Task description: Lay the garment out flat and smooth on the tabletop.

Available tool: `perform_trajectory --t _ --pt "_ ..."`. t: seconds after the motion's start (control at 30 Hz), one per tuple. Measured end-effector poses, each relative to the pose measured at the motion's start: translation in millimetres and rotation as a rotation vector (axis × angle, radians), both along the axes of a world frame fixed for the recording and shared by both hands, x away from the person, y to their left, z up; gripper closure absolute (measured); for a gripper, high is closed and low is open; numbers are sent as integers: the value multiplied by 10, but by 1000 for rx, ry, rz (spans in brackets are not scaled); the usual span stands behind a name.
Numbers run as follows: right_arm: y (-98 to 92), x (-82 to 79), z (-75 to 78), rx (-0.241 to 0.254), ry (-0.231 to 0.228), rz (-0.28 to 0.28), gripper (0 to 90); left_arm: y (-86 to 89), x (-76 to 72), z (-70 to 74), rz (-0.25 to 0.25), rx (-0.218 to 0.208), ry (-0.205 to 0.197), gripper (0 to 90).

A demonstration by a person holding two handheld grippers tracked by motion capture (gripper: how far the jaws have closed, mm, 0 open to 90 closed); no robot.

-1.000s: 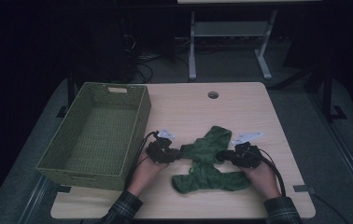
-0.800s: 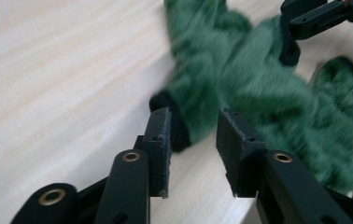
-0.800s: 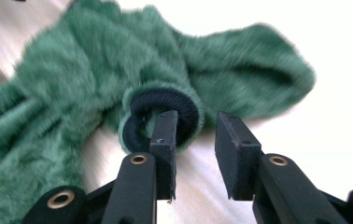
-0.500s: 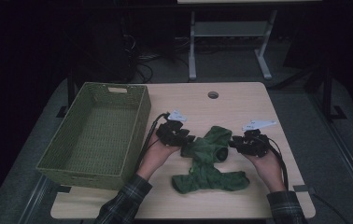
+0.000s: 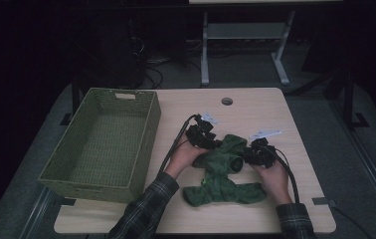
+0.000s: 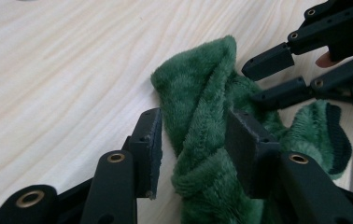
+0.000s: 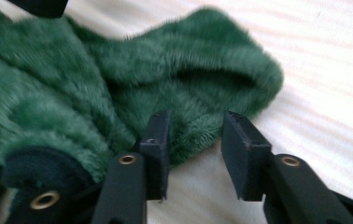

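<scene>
Seemingly mid-release, the left claw (image 5: 215,144) and the right claw (image 5: 243,156) flank a fuzzy green garment (image 5: 223,174) lying bunched on the wooden counter (image 5: 255,107), just right of an empty woven green basket (image 5: 104,142). In the left gripper view, the left claw's jaws stand partly apart around a twisted fold of the green garment (image 6: 202,126); one pad touches the pile while the other stands clear of it, so nothing is pinched. In the right gripper view, the right claw's jaws are also partly apart, with the garment's plush edge (image 7: 198,102) reaching into the gap beside one pad and bare counter beneath the other. Both claws have just been opening, the cloth between them loosening rather than gripped. The paired positions at opposite sides of the upper fold suggest the cloth was being folded or bundled in on itself, probably to make it compact enough for the basket alongside. The lower sleeves remain spread toward the person's plaid cuffs (image 5: 148,199).
</scene>
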State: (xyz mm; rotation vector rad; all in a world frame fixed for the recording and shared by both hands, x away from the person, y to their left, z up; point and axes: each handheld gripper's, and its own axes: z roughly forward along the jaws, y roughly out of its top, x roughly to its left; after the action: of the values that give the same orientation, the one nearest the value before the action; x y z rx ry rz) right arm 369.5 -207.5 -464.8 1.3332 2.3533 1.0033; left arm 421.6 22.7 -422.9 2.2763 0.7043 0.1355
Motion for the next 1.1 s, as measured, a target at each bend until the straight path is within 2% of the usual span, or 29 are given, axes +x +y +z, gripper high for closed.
perform_trajectory --t 0.07,0.1,0.13,0.17,0.27,0.33,0.37,0.4,0.43,0.5,0.57,0.63,0.67,0.7,0.8,0.93,1.0,1.03,1.07,1.1 --pt "9 -2 -14 -13 7 -1 606 -11 8 -24 -5 13 1 554" --pt "27 -9 -28 -21 7 1 606 -35 23 -81 -7 42 6 553" --pt "34 -10 -29 -28 1 3 614 -35 23 -81 -7 42 6 553" --pt "45 -15 -26 -33 2 1 630 -53 37 -144 -7 62 21 553" --pt "67 -27 -28 -44 -7 4 654 -62 60 -196 -12 73 36 554" --pt "78 -34 -30 -52 -15 15 709 -68 72 -234 -14 85 49 558" --pt "85 -39 -29 -47 -11 21 768 -72 73 -250 -13 86 60 581" --pt "85 -39 -29 -47 -11 21 768 -76 74 -262 -11 85 66 581" --pt "90 -41 -29 -40 -6 30 813 -71 77 -273 -30 87 89 659" --pt "93 -43 -29 -37 -2 32 825 -83 66 -284 -30 74 98 693" --pt "96 -43 -29 -39 -4 36 836 -87 53 -278 -42 88 101 809" --pt "99 -44 -27 -43 -5 37 838 -70 51 -254 -55 97 89 858" --pt "99 -44 -27 -43 -5 37 838 -70 51 -254 -55 97 89 867" --pt "103 -45 -25 -52 -12 41 845 -53 34 -229 -50 78 85 875" --pt "107 -53 -9 -60 -17 38 848 -23 28 -200 -53 78 78 882" --pt "96 -60 14 -59 -30 35 849 49 16 -149 -34 64 62 887" --pt "72 -69 52 -52 -45 25 851 128 5 -94 -6 48 36 887" --pt "50 -65 68 -57 -63 27 853 163 3 -68 3 53 21 887" --pt "50 -65 68 -57 -63 27 853 163 3 -68 3 53 21 888" --pt "10 -71 113 -42 -76 6 857 243 2 -13 30 38 6 887"
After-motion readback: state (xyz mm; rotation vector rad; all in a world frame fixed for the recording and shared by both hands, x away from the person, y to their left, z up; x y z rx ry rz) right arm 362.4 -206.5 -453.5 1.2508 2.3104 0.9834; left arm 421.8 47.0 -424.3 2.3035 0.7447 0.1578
